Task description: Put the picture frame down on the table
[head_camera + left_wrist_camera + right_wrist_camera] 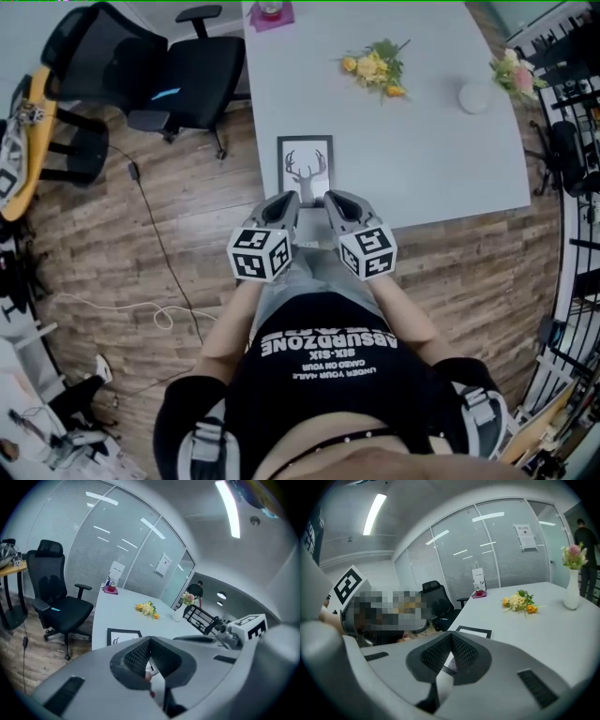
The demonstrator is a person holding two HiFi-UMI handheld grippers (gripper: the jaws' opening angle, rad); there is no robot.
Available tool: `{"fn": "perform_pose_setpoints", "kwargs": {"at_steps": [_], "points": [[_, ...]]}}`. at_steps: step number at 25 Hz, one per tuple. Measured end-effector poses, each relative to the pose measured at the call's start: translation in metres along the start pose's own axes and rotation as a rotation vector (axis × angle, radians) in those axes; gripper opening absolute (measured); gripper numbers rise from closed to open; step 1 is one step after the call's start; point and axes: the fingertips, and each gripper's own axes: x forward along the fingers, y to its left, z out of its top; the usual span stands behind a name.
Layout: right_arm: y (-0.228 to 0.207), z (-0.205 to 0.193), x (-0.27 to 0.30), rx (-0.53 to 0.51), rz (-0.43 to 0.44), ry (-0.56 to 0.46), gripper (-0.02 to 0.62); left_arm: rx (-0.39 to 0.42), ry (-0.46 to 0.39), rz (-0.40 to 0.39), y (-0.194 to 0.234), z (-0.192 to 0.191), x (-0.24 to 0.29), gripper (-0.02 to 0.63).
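Observation:
The picture frame (306,165), black-edged with a deer print, lies flat on the grey table (441,159) at its near edge. My left gripper (287,204) is at the frame's near left corner and my right gripper (332,202) at its near right corner, both with jaws drawn together. In the left gripper view the picture frame (123,634) runs in behind the jaws, and a strip of its white face and dark edge shows between the pads (138,654). The right gripper view shows the picture frame (474,632) the same way, a strip between its pads (462,651).
Yellow flowers (377,67) lie mid-table, a white vase with pink flowers (480,94) stands at the right, and a pink item (271,13) is at the far edge. A black office chair (155,70) stands left of the table. A cable (164,253) crosses the wooden floor.

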Motion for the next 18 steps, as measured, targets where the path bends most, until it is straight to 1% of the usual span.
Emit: {"fn": "perform_pose_setpoints", "kwargs": {"at_steps": [3,4,6,8,12,18], "points": [[0.007,0.000,-0.009,-0.020,-0.023,-0.014,0.015,0.145,0.043,0.048,0.000,-0.011,-0.006,0.015],[0.009,0.000,-0.013,-0.026,-0.030,-0.019,0.015,0.178,0.053,0.059,-0.001,-0.015,-0.008,0.015],[0.010,-0.003,-0.016,-0.034,-0.040,-0.026,0.015,0.211,0.066,0.065,-0.002,-0.019,-0.012,0.015],[0.011,-0.007,-0.017,-0.038,-0.050,-0.022,0.015,0.216,0.076,0.061,-0.002,-0.021,-0.015,0.015],[0.014,-0.014,-0.020,-0.042,-0.063,-0.017,0.015,0.196,0.088,0.041,-0.004,-0.026,-0.022,0.015],[0.020,-0.017,-0.025,-0.050,-0.074,-0.023,0.015,0.193,0.095,0.045,-0.004,-0.035,-0.030,0.015]]}}
